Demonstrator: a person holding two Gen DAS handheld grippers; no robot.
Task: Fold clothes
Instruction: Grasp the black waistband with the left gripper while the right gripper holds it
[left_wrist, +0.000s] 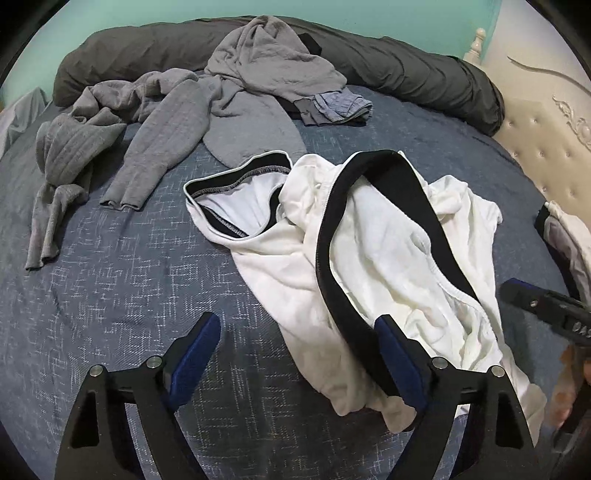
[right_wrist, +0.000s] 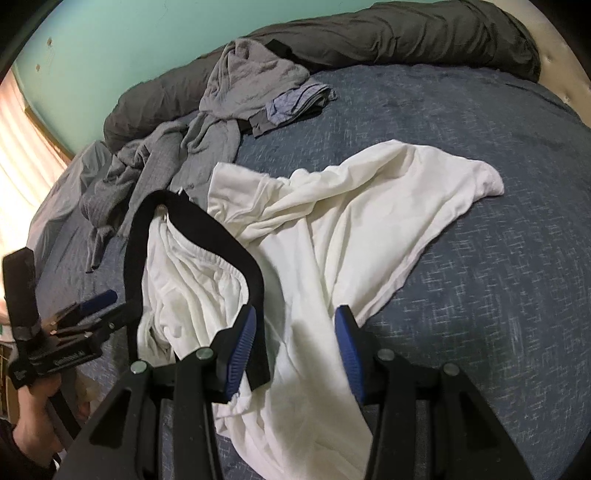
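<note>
A white garment with black trim (left_wrist: 384, 236) lies crumpled on a blue patterned bedspread (left_wrist: 122, 280). The left gripper (left_wrist: 299, 354) hovers over its near edge, jaws wide and gripping nothing. The right gripper (right_wrist: 295, 350) stands half-open over white cloth — not pinching it. Grey clothes (left_wrist: 155, 110) lie heaped behind.

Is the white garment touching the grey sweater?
Touching. The left wrist view shows the white garment's black-trimmed opening lying over the grey sweater's edge.
</note>
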